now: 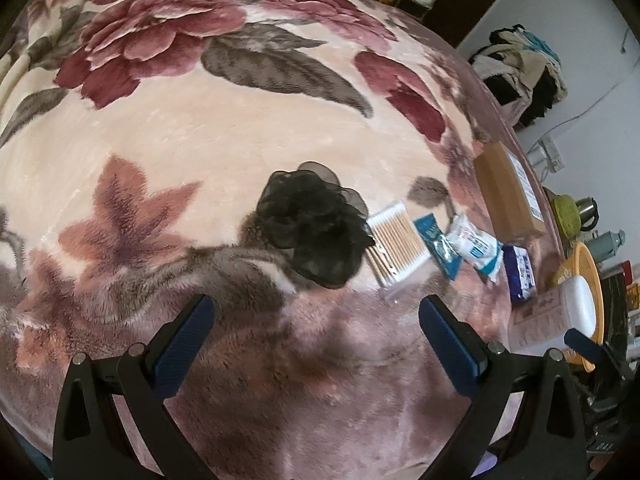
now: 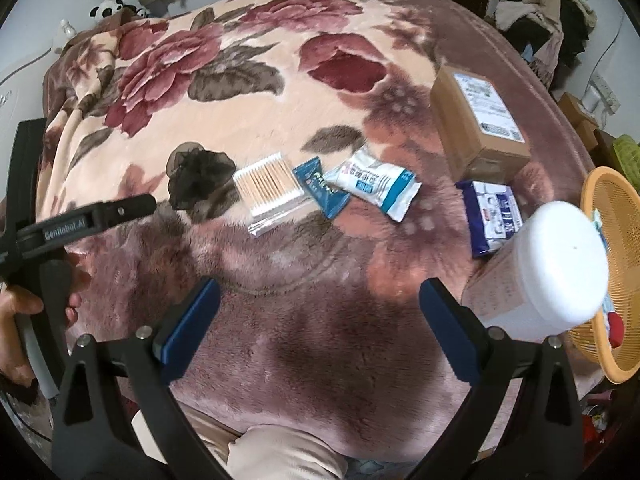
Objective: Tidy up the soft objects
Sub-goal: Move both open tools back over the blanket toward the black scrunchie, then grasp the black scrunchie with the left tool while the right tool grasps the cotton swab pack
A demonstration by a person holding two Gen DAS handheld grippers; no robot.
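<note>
A black sheer scrunchie (image 1: 314,226) lies on the floral blanket (image 1: 200,132), just ahead of my left gripper (image 1: 316,316), which is open and empty. To its right lie a pack of cotton swabs (image 1: 394,244), a blue sachet (image 1: 436,246), a white-and-blue packet (image 1: 478,248) and a dark blue tissue pack (image 1: 520,274). My right gripper (image 2: 320,300) is open and empty above the blanket's near edge. The right wrist view shows the scrunchie (image 2: 200,178), swabs (image 2: 270,190), sachet (image 2: 324,190), packet (image 2: 374,184) and tissue pack (image 2: 494,216).
A brown cardboard box (image 2: 478,128) sits on the blanket at the right. A white-lidded container (image 2: 544,272) and an orange basket (image 2: 612,280) stand at the right edge. The left gripper's body (image 2: 80,220) shows at the left. Clothes (image 2: 548,4) pile at the back right.
</note>
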